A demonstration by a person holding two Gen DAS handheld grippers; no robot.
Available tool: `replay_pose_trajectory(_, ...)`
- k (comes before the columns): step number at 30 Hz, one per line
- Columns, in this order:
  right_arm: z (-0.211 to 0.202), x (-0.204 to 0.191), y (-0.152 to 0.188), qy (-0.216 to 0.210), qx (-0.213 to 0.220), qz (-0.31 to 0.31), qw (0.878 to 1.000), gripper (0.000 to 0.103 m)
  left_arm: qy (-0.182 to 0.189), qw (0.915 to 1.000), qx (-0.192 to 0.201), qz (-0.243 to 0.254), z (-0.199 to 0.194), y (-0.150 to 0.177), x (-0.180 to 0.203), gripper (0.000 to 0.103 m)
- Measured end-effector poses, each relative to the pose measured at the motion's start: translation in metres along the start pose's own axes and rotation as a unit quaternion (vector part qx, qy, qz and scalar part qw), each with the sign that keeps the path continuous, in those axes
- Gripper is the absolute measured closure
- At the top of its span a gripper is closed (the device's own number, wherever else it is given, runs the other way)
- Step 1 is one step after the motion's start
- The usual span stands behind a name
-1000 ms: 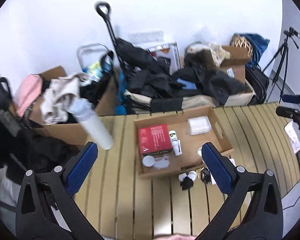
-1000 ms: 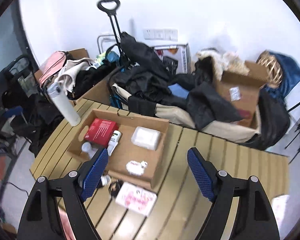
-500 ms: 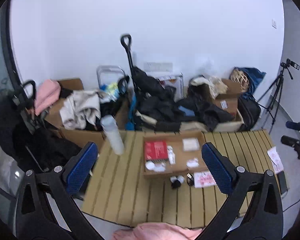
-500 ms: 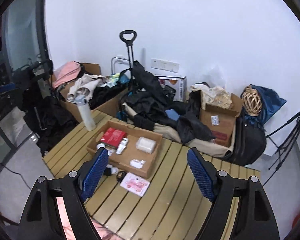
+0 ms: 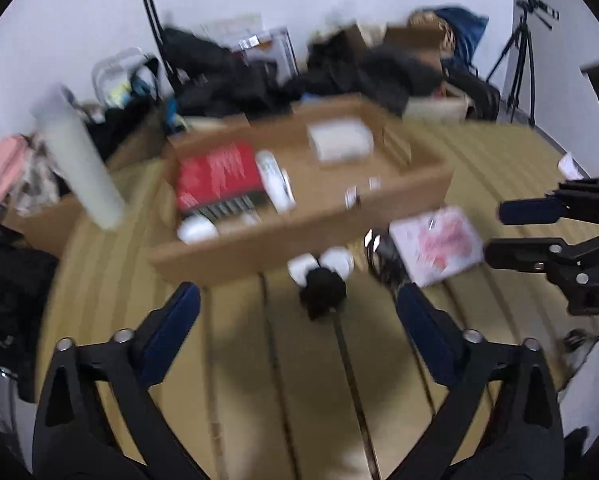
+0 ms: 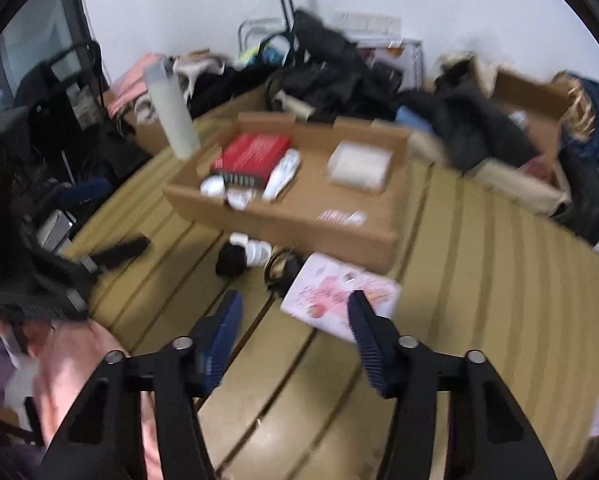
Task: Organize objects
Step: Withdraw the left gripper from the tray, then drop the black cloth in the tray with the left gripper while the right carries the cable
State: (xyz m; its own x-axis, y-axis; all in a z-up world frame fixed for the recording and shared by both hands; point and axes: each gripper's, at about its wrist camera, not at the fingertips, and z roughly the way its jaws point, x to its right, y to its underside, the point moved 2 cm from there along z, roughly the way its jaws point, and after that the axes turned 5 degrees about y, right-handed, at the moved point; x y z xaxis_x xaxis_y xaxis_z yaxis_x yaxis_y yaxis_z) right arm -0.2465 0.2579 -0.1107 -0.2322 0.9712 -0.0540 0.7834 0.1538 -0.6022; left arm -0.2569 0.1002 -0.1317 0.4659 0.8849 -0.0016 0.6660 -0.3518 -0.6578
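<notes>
A shallow cardboard box (image 5: 311, 236) (image 6: 299, 220) lies on the slatted wooden table (image 5: 259, 360). It holds a red box (image 5: 217, 174) (image 6: 255, 152), a white tube (image 5: 275, 184), a clear plastic case (image 5: 339, 140) (image 6: 359, 164) and a small white jar (image 5: 197, 230). In front of it lie a black lump (image 5: 323, 288) (image 6: 231, 260), small white caps (image 5: 339, 262) and a pink-printed packet (image 5: 437, 244) (image 6: 331, 292). My left gripper (image 5: 297, 312) is open and empty just before the black lump. My right gripper (image 6: 295, 316) is open and empty over the packet's near edge; it also shows in the left wrist view (image 5: 527, 228).
A tall white bottle (image 5: 79, 160) (image 6: 173, 116) stands left of the box. Piles of dark clothes (image 6: 327, 76), cardboard boxes and a trolley handle crowd the space behind the table. A tripod (image 5: 519, 48) stands at the far right. A pink sleeve (image 6: 79, 360) shows at the lower left.
Both grippers have dropped from high above the table to close over its front, near the loose items. The right gripper's jaws have narrowed. Both views are motion-blurred.
</notes>
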Motion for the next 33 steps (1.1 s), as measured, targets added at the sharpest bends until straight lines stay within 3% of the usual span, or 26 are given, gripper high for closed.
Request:
replay_pose_trajectory(3,0.040,-0.008,0.000,-0.017,-0.007,-0.004,1.000,0.058,0.016,0.9984,-0.043,-0.034,0.042,0.004,-0.012,0.029)
replay_pose_trajectory(7,0.078,-0.019,-0.006,-0.018,-0.015,-0.019,1.000,0.059,0.047,0.9957,-0.052,-0.060,0.065,0.000,-0.021,0.036)
replay_pose_trajectory(9,0.091,-0.019,-0.011,-0.021,-0.019,-0.018,0.999,0.062,0.059,0.9938,-0.068,-0.064,0.076,0.001,-0.022,0.056)
replay_pose_trajectory(10,0.099,-0.019,-0.013,-0.019,-0.024,-0.020,0.999,0.062,0.072,0.9923,-0.075,-0.068,0.080,0.002,-0.022,0.060)
replay_pose_trajectory(11,0.104,-0.019,-0.013,-0.015,-0.027,-0.023,0.999,0.062,0.069,0.9932,-0.064,-0.068,0.078,0.002,-0.022,0.071)
replay_pose_trajectory(13,0.106,-0.020,-0.014,-0.001,-0.017,-0.035,0.999,0.065,0.080,0.9924,-0.064,-0.068,0.077,0.004,-0.021,0.072)
replay_pose_trajectory(14,0.106,-0.020,-0.014,0.012,-0.014,-0.038,0.999,0.076,0.081,0.9924,-0.063,-0.069,0.076,0.005,-0.022,0.072)
replay_pose_trajectory(17,0.106,-0.022,-0.013,-0.005,-0.022,-0.030,0.999,0.092,0.079,0.9919,-0.061,-0.078,0.070,0.008,-0.023,0.073)
replay_pose_trajectory(21,0.096,-0.031,-0.006,0.005,-0.025,-0.040,0.999,0.096,0.061,0.9936,-0.037,-0.087,0.031,0.011,-0.026,0.074)
replay_pose_trajectory(24,0.064,-0.034,-0.006,0.009,-0.012,-0.027,1.000,0.097,0.001,0.9963,-0.041,-0.076,-0.017,0.015,-0.026,0.074)
replay_pose_trajectory(28,-0.015,-0.043,-0.009,-0.013,0.057,-0.022,0.998,0.097,-0.021,0.9926,-0.019,-0.118,-0.097,0.028,-0.035,0.074)
replay_pose_trajectory(33,-0.126,-0.059,0.017,-0.020,0.135,-0.030,0.990,0.097,-0.030,0.9864,0.064,-0.148,-0.204,0.058,-0.028,0.073)
